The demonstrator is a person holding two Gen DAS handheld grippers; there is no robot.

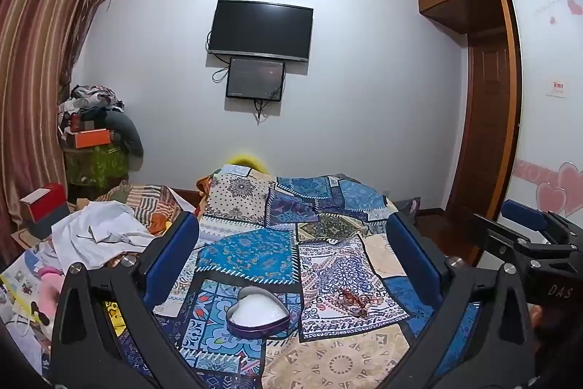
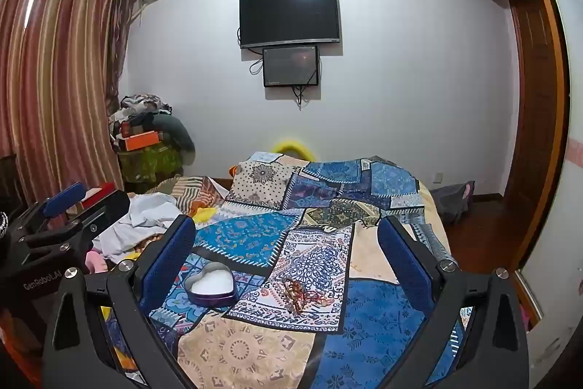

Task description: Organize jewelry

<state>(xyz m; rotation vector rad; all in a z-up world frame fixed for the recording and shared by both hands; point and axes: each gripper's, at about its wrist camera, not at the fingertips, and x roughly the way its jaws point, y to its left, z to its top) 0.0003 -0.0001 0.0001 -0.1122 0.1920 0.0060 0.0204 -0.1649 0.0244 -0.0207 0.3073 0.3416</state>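
A purple heart-shaped tin with a white lining lies open on the patchwork bedspread; it also shows in the right wrist view. A tangle of red-brown beaded jewelry lies on the cloth to its right, seen too in the right wrist view. My left gripper is open and empty, held above the bed with the tin and jewelry between and below its blue pads. My right gripper is open and empty, above the same spot. Each gripper shows at the edge of the other's view.
White clothes and striped bedding are heaped on the bed's left side. A red box and a pile of clothes and boxes stand by the curtain. A wooden wardrobe is on the right. A TV hangs on the far wall.
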